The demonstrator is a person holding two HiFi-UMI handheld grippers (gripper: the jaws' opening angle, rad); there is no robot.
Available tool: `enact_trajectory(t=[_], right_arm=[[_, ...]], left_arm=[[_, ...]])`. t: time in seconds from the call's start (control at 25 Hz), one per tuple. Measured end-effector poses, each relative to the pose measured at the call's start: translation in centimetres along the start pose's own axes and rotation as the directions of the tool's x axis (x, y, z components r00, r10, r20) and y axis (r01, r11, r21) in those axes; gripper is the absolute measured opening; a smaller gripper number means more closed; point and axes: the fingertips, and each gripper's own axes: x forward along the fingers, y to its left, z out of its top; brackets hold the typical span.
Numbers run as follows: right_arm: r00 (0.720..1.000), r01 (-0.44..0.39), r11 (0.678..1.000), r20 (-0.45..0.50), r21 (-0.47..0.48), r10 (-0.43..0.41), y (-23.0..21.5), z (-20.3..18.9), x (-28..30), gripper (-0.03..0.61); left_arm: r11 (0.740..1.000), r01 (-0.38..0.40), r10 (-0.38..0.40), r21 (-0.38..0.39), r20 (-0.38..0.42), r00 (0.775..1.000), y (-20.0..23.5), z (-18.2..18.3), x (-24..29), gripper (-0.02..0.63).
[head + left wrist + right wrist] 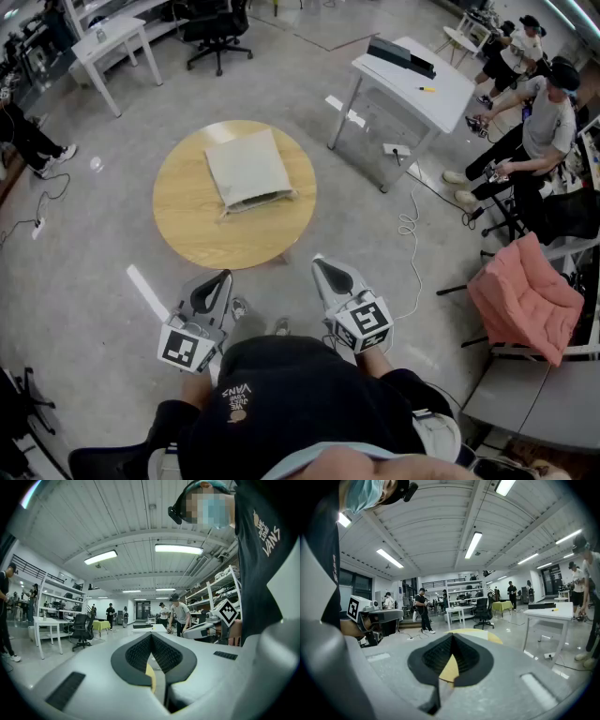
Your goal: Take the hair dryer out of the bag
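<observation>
**Grey bag untouched, hair dryer not yet out**

Grey concrete floor [94, 244] fills most of the head view. On it, ahead of the person, stands a round, pale wooden table [178, 216]. A white rectangular desk [441, 89] stands off to its right, and a pink padded chair [520, 295] sits further right, well apart from the work.

On the round table lies the only thing it carries: a flat, pale grey fabric bag [246, 169], slightly askew. Its darker edge, which looks like the mouth, is turned towards the person. No hair dryer shows in any view. Judging by the task and the slight bulk of the bag, it is most likely inside, though the pictures cannot confirm that.

The left gripper [222, 277] and the right gripper [321, 264] are both held low and close to the person's body, short of the table's near rim and well apart from the bag. In the left gripper view the left gripper's [151, 638] dark ribbed pads meet at the tips with nothing between them. The right gripper view shows the right gripper [451, 638] clenched empty in the same way, with the table top beyond it.

By this reading the task has not begun. Everything is left to do: reaching to the table, opening or steadying the bag's mouth, finding the dryer inside and drawing it out.
</observation>
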Motion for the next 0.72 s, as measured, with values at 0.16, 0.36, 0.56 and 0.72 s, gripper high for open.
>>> enact_trajectory(t=[0.16, 0.36, 0.56, 0.72], right_arm=[[1.000, 0.002, 1.000, 0.002, -0.002, -0.002, -0.4, -0.3, -0.2, -0.005], [0.998, -0.042, 0.999, 0.051, 0.018, 0.041, -0.4, 0.4, -0.5, -0.003], [0.997, -0.021, 1.000, 0.077, -0.006, 0.021, -0.5, 1.4, 0.4, -0.002], [0.999, 0.014, 1.000, 0.050, 0.026, -0.015, -1.6, 1.3, 1.6, -0.002]], left_arm=[[1.000, 0.001, -0.001, 0.001, -0.003, 1.000, -0.3, -0.3, 0.6, 0.008], [1.000, 0.010, -0.010, 0.002, 0.000, 1.000, -0.8, -0.2, 1.2, 0.008], [0.999, 0.045, -0.047, 0.026, 0.064, 0.997, 0.8, -0.2, 1.8, 0.008], [0.998, 0.061, -0.062, 0.014, 0.065, 0.996, 2.1, -0.2, 3.7, 0.008]])
